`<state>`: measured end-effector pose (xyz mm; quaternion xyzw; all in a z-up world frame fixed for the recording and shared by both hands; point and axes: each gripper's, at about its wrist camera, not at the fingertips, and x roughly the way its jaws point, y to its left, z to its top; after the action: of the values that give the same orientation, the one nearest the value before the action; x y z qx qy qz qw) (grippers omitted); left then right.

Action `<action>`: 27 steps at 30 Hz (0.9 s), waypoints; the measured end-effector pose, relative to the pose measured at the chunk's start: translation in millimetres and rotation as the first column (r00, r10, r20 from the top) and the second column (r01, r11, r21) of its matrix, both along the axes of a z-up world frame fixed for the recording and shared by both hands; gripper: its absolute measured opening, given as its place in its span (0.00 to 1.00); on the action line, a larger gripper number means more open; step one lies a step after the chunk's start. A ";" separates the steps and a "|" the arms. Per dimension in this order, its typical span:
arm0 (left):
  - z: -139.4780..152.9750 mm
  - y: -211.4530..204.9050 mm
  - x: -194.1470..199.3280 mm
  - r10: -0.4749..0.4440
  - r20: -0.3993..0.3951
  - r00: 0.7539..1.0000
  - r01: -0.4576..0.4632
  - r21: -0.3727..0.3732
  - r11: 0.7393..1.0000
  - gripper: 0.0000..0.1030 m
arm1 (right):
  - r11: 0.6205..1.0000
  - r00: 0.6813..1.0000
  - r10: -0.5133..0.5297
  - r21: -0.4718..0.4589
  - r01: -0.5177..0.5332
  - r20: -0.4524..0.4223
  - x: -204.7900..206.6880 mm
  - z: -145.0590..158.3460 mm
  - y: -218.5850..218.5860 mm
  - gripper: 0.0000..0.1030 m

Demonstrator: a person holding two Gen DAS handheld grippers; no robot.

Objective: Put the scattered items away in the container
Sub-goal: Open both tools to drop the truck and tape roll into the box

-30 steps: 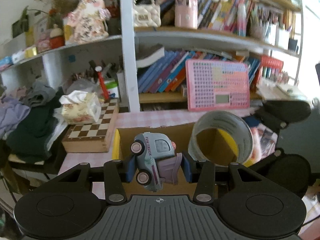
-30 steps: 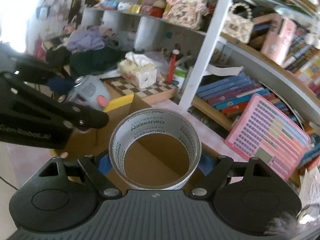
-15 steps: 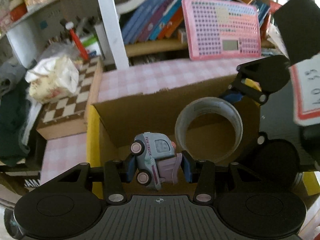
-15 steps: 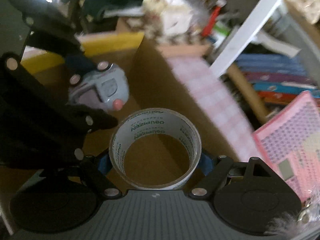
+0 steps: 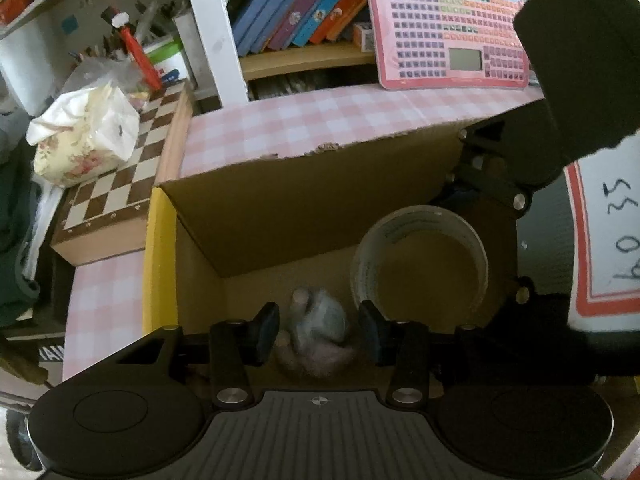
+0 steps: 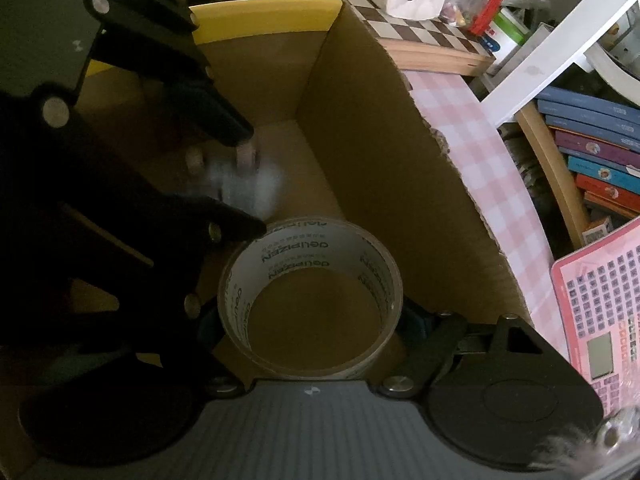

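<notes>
between the left gripper's [image 5: 318, 334] fingers, which stand apart with a gap each side, a blurred toy car [image 5: 316, 334] sits low inside the cardboard box [image 5: 280, 196]; just beside it the right gripper [image 6: 310, 320] is clamped on a tape roll [image 6: 310, 300], also inside the box, on a pink checked cloth [image 5: 300, 120]

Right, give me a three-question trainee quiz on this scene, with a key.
1. True or false: the right gripper is clamped on the tape roll.
2. What sits on the chessboard? A: tissue pack; B: mug; C: shoe.
3. What colour is the one coloured flap of the cardboard box?
Key: 1 true; 2 A; 3 yellow.
</notes>
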<state>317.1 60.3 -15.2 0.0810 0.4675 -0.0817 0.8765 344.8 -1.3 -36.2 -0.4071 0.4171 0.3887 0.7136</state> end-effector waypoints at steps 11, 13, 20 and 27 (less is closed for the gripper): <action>15.9 2.0 -16.2 0.033 0.063 0.997 -0.034 0.004 0.999 0.70 | 0.998 0.998 -0.031 0.057 0.028 0.050 -13.3 15.9 -11.2 0.93; 21.0 2.9 -21.5 0.043 0.075 0.996 -0.043 -0.005 0.999 0.71 | 0.997 0.997 -0.038 0.076 0.034 0.062 -17.0 23.7 -13.7 0.93; 45.2 0.0 -49.8 0.048 0.155 0.987 -0.046 -0.014 0.999 0.76 | 0.987 0.993 -0.068 0.149 0.053 0.099 -38.6 55.8 -28.9 0.94; 64.5 -3.6 -84.0 0.038 0.216 0.976 -0.033 -0.027 0.999 0.77 | 0.981 0.984 -0.084 0.187 0.054 0.157 -72.5 78.6 -40.7 0.94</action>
<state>233.0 56.7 49.4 0.0708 0.3698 -0.0624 0.9243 272.2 -42.0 42.4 -0.3560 0.3337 0.3652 0.7928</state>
